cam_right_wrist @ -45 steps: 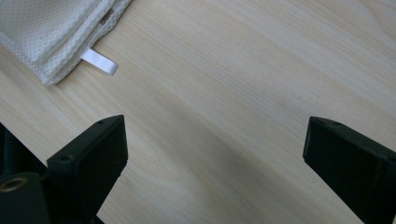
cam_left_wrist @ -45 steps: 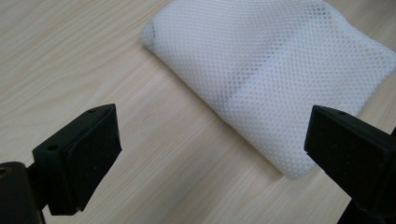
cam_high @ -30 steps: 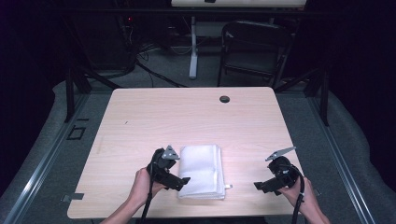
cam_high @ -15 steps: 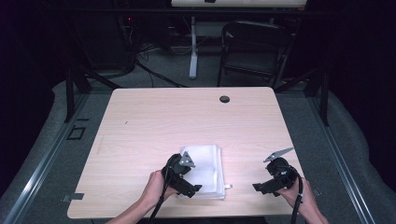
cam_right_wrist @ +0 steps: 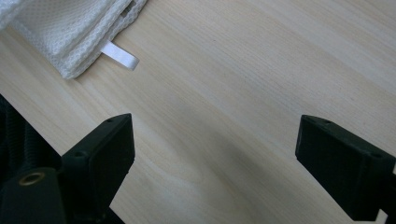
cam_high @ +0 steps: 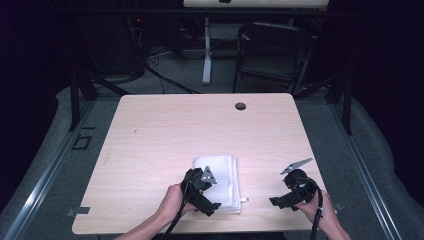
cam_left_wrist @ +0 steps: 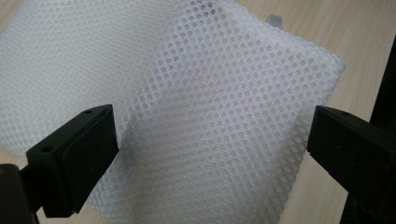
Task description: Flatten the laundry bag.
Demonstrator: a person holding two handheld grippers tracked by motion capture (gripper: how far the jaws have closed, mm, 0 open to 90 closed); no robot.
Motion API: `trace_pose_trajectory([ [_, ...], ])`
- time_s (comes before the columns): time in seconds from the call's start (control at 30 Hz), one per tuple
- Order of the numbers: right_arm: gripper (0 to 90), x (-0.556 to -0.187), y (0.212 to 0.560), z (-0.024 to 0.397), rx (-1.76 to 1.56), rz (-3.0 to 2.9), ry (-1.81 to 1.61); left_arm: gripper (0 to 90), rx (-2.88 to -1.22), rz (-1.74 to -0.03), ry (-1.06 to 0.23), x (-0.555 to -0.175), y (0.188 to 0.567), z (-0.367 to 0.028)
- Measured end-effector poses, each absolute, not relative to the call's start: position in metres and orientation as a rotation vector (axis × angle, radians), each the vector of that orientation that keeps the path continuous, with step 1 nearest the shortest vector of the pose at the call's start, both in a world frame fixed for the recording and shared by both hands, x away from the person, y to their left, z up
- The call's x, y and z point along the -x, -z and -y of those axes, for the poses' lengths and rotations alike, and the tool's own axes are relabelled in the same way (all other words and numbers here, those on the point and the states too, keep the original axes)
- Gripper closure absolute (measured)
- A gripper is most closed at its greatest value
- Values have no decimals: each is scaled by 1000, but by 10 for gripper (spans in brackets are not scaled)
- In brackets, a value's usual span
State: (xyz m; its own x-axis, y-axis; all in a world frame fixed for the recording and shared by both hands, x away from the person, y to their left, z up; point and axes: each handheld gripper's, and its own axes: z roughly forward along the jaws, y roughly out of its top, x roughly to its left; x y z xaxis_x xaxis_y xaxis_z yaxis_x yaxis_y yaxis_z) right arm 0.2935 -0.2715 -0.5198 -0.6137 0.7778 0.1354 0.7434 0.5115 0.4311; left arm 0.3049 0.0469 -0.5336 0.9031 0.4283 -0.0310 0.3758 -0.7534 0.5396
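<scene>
A folded white mesh cloth [cam_high: 225, 177] lies near the front edge of the wooden table [cam_high: 200, 130]. My left gripper [cam_high: 210, 204] hovers over the cloth's front left part. In the left gripper view the jaws stand wide open around the mesh cloth [cam_left_wrist: 201, 116], whose top layer is raised at one fold. My right gripper [cam_high: 278, 201] is to the right of the cloth, low over bare wood, jaws open and empty. The right gripper view shows the cloth's corner [cam_right_wrist: 70, 28] and a small white tab [cam_right_wrist: 120, 55] at upper left.
A dark round cable hole [cam_high: 240, 106] sits near the table's far edge. A black chair [cam_high: 272, 50] and a white stand [cam_high: 207, 45] are behind the table. Bare wood spreads across the far and left parts of the tabletop.
My left gripper has moved right from beside the cloth's left edge onto the cloth's front part. The right gripper has shifted slightly left and stays open.
</scene>
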Motion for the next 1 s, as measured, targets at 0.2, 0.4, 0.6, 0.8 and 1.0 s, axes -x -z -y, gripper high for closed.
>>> trace_pose_trajectory([
  [0.2, 122, -294, 521, 272, -1366, -2664, -705, 45, -2560, -539, -103, -305, 541, -37],
  [0.4, 128, -294, 523, 272, -1367, -2679, -734, 43, -2572, -484, -80, -299, 541, -30],
  [0.6, 134, -294, 523, 268, -1341, -2703, -680, 152, -2628, -481, -116, -297, 552, -23],
  [0.8, 143, -293, 525, 266, -1351, -2710, -713, 263, -2638, -462, -184, -295, 555, -21],
  [1.0, 171, -293, 526, 263, -1323, -2728, -693, 413, -2623, -455, -174, -296, 553, -22],
])
